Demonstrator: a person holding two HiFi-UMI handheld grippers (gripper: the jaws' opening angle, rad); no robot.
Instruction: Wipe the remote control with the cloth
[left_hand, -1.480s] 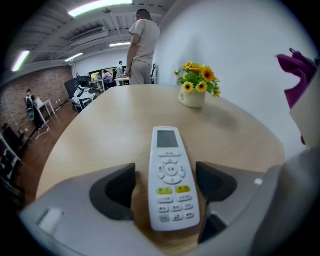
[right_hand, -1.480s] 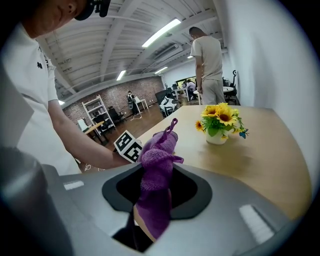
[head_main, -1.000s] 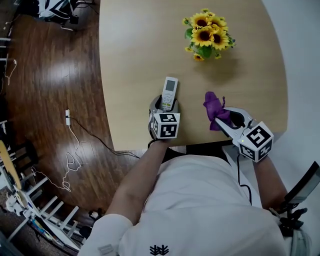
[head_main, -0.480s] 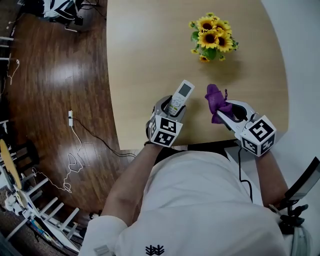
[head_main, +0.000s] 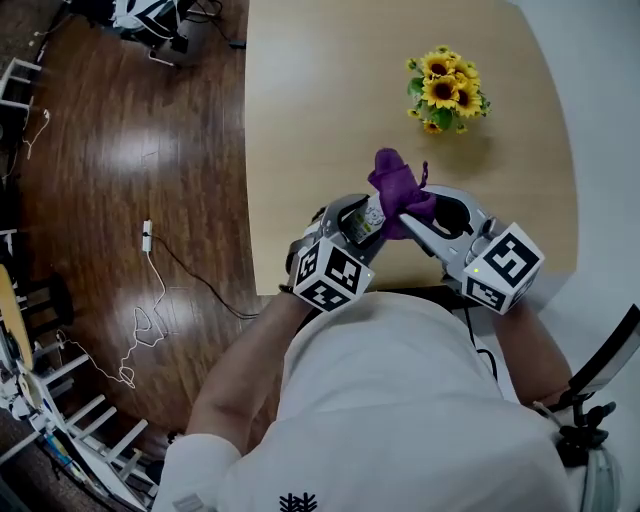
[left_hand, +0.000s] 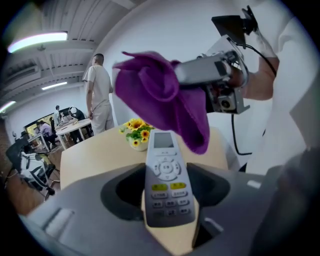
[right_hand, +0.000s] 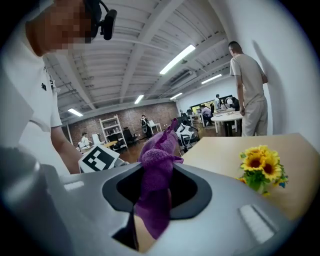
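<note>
Nearest the person's chest, the left gripper (head_main: 358, 222) has its jaws clamped on the lower end of the remote (left_hand: 167, 175), held keypad up above the table (head_main: 310, 110) edge. Just beside it, the right gripper (head_main: 418, 218) is pinched tight on the purple cloth (head_main: 395, 180). The cloth's loose bunch hangs over the remote's screen end; whether they touch is unclear. Farther off, sunflowers (head_main: 447, 90) stand on the table

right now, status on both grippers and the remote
Left gripper shut on white push-button remote control. Right gripper shut on purple terry cloth, draped at remote's screen end. Nothing in the way; pot of yellow sunflowers clear.
</note>
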